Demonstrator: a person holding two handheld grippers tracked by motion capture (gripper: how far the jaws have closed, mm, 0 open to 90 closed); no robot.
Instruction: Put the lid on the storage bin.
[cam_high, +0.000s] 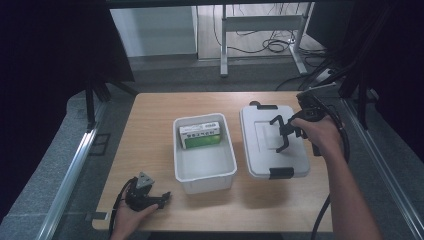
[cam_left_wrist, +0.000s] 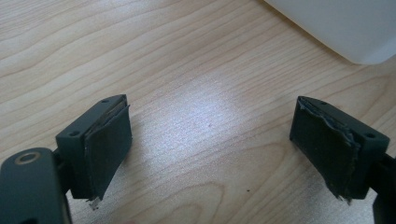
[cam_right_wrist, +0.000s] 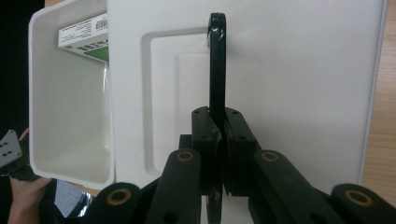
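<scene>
At the lower left of the high view, nearest the onlooker, a person's left hand rests the left gripper on the wooden table, just off the near left corner of an open white bin. In the left gripper view its jaws stand wide apart with bare wood grain between the pads, and the bin's rounded corner sits at the upper right of that frame; nothing is held.

The bin stands at centre frame, its long axis running away from the viewer, and a green-and-white carton lies inside against its far wall.

To the right of the bin, close beside it, lies the flat white lid, a black latch on its near edge and another on its far edge. The right gripper comes in over the lid from the right of the frame. In the right gripper view its jaws are closed tight on a thin black handle that stands on edge and runs straight ahead of them, across the lid's recessed panel. Whether the lid has cleared the table cannot be told from these frames.

The move ahead looks to be seating the lid on the bin. The bin lies to the left of the held lid, their long axes parallel, so a plain sideways carry would line them up; the right hand is the one engaged, while the left idles on the bin's opposite side.

Beyond the table, cables trail across the floor by a desk frame at the top of the frame.
</scene>
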